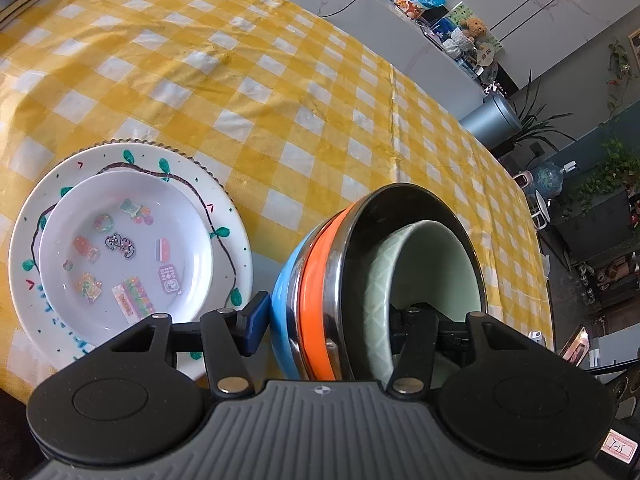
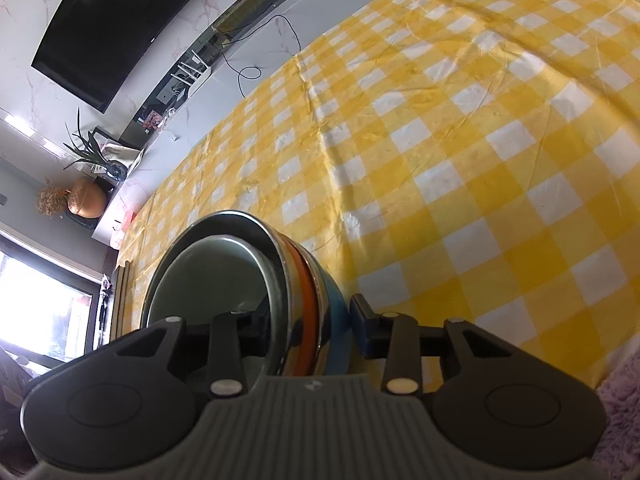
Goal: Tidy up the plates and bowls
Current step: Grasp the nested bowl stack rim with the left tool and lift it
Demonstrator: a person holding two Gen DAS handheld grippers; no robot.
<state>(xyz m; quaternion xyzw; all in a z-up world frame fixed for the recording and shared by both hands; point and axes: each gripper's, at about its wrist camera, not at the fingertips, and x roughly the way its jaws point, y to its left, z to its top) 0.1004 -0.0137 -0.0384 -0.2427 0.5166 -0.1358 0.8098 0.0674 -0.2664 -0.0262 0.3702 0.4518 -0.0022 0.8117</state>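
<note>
Two stacks are already built, so the sorting looks close to done. Off to the left of the left hand-held gripper [image 1: 324,330], a small white plate [image 1: 124,244] with stickers sits inside a larger painted plate [image 1: 48,208], flat on the yellow-checked counter [image 1: 280,120]. The bowls are nested: a pale green bowl [image 1: 432,264] inside a steel one [image 1: 404,208], with an orange band [image 1: 318,280] and a blue bowl [image 1: 284,292] outermost. That nest lies right between both grippers. In each wrist view one finger reaches inside the bowls and the other stands outside the blue wall. Whether the left pads actually press I cannot tell; the right hand-held gripper [image 2: 308,326] shows a gap at its outer finger, so it looks not yet clamped. In these views the nest seems tipped, its mouth facing sideways across each picture. What seems left is to place the bowl stack, probably near the plates.
</note>
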